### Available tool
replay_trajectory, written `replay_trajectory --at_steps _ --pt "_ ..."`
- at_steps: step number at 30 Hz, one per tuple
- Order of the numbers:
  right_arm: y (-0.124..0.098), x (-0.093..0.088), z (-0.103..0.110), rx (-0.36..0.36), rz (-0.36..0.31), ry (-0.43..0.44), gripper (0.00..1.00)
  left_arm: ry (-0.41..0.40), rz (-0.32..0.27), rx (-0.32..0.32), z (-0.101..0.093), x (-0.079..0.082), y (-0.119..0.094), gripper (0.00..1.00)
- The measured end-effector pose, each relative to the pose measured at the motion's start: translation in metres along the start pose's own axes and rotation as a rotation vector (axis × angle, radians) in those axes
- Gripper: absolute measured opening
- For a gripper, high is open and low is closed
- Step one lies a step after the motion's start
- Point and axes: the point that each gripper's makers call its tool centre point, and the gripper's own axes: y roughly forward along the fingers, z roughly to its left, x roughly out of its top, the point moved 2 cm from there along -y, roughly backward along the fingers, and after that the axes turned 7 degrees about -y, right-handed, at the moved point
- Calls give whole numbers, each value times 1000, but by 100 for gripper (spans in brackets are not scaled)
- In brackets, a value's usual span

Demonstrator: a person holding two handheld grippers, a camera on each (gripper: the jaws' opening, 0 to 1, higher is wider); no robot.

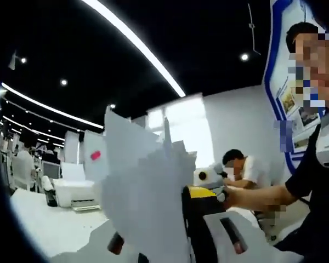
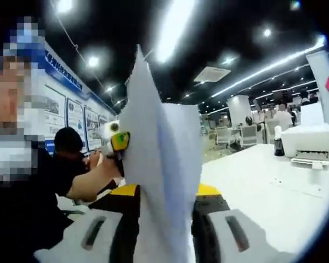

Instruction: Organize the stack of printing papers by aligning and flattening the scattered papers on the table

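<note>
while both tongs pinch them, thin white papers (image 2: 162,164) fan upright.

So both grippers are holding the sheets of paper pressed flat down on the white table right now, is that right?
Not quite. Both grippers do hold the paper sheets, but the sheets stand upright in the air, lifted off the white table, not flat on it. The right gripper view shows them rising between the right gripper's jaws; the left gripper holds them too.
</note>
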Motion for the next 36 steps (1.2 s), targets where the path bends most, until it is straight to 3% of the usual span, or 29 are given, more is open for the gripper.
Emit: replay_trajectory --at_steps 3,4,6,9,12,15,17,18,20,22,26,28,32,36 --pt "-2 1 4 28 -15 -11 1 0 0 4 1 1 -2 9" --pt "-2 0 10 52 -12 -68 0 0 -1 10 3 3 -3 9" --pt "-4 9 11 41 -11 -87 0 28 13 21 1 6 -6 16" --pt "-9 22 13 45 45 -179 0 84 31 13 -3 16 -12 22" --pt "-14 44 19 56 125 -276 0 192 61 33 -5 32 -18 31" --pt "-18 62 20 27 259 -415 0 282 93 52 -9 55 -25 33" --pt "-19 68 21 23 311 -475 0 383 139 93 -7 69 -27 36" --pt "-19 72 22 21 338 -505 0 476 193 111 -6 76 -26 38" --pt "-17 76 24 28 391 -547 0 574 311 87 -10 73 -20 43" --pt "-13 75 31 38 459 -603 0 600 397 56 -14 66 -14 47" --pt "-8 67 43 82 570 -689 0 677 500 14 -14 53 3 53" --pt "-6 64 47 97 599 -705 0 663 541 -37 -20 40 10 55" --pt "-5 58 52 117 621 -718 0 636 648 -73 -26 11 11 42" --pt "-9 55 50 112 634 -724 0 569 654 -87 -31 -2 12 26"
